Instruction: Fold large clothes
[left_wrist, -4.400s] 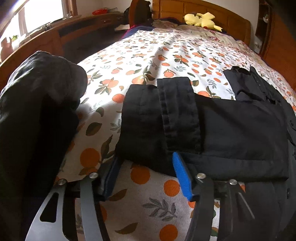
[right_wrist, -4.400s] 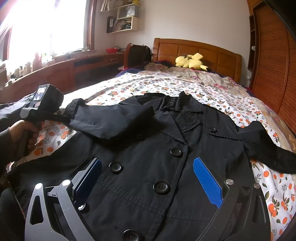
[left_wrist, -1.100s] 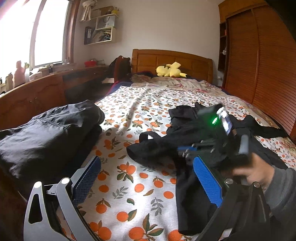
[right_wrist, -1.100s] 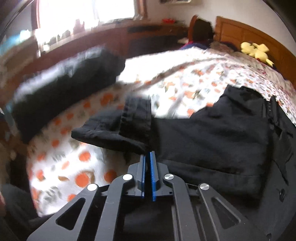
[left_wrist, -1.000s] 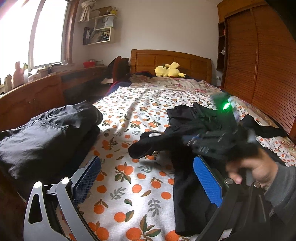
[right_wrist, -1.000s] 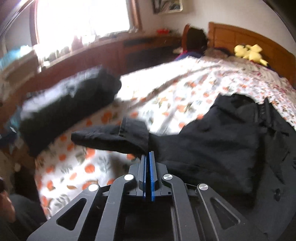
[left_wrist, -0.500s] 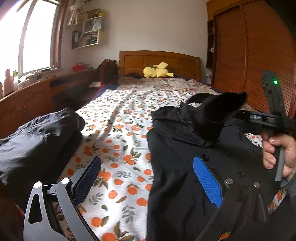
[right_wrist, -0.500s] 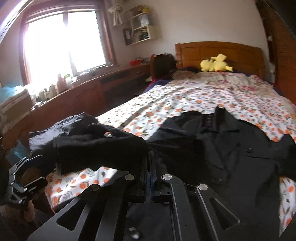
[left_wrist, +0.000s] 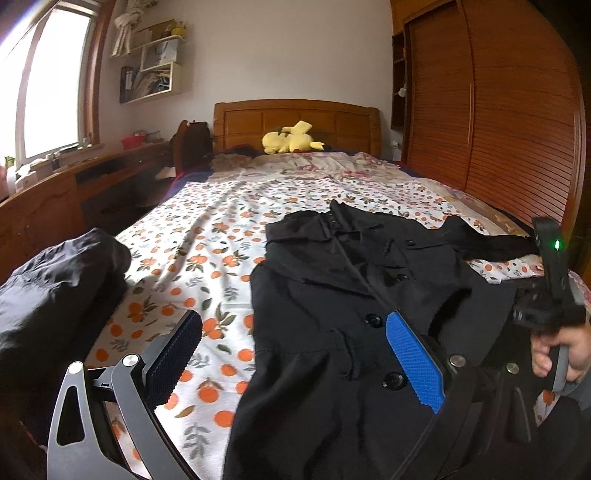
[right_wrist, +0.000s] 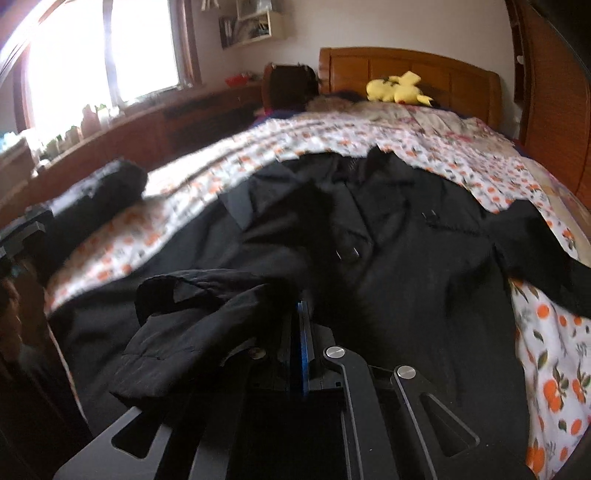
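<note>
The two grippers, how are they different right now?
The left gripper is open, its blue pads wide apart and holding nothing; the right gripper is shut, pinching a sleeve of the black coat. The left hovers over the coat's left edge; the right sits over its middle. Both have black arms with blue pads.

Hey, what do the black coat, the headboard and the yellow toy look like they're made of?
Black buttoned coat: matte woven cloth, possibly cotton twill; it creases softly without shine. Brown panelled headboard: varnished wood, glossy, with a warm orange tone. Yellow plush toy: soft stuffed fabric, rounded and slumped; the fibre is too small to tell.
</note>
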